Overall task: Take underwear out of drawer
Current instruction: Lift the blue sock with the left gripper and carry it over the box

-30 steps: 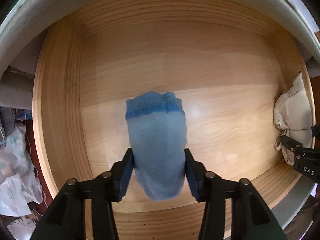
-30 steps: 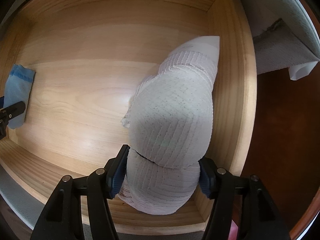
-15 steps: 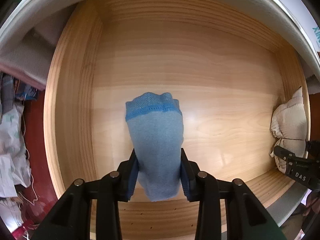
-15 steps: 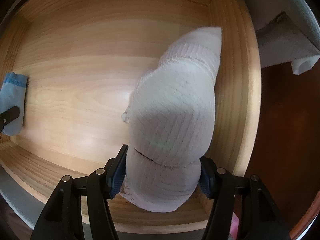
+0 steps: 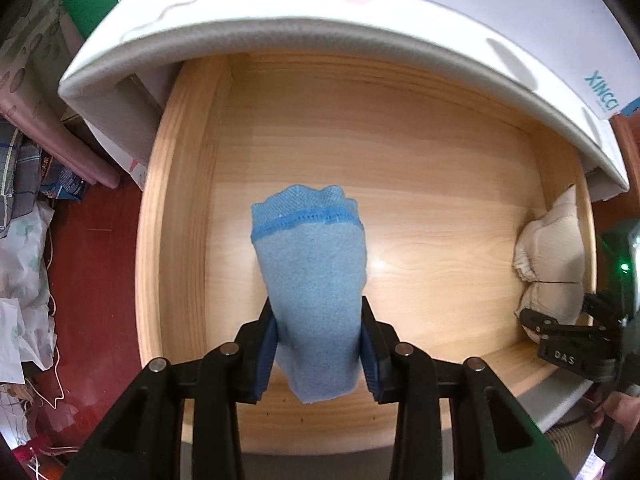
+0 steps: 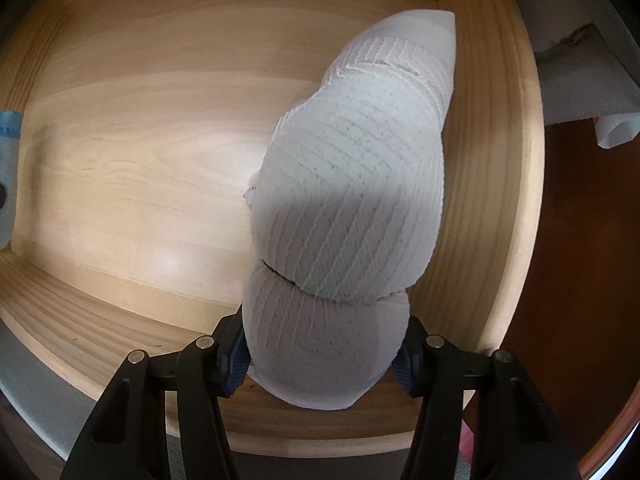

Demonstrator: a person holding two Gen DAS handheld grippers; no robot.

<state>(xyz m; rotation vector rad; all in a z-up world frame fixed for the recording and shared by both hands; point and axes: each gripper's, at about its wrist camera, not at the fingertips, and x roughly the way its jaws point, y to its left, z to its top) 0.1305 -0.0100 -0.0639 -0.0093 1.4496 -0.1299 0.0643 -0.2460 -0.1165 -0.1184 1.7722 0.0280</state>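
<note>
Both pairs of jaws pinch folded underwear over the wooden drawer (image 5: 420, 152). Inside it, against the right wall, the right gripper (image 6: 322, 354) is closing its jaws on the white ribbed underwear (image 6: 352, 200), its pads already squeezing the lower fold. Nearer the drawer's left half, the left gripper (image 5: 318, 350) clamps the smaller blue underwear (image 5: 316, 280), whose darker blue band points away from the camera above the drawer floor.
</note>
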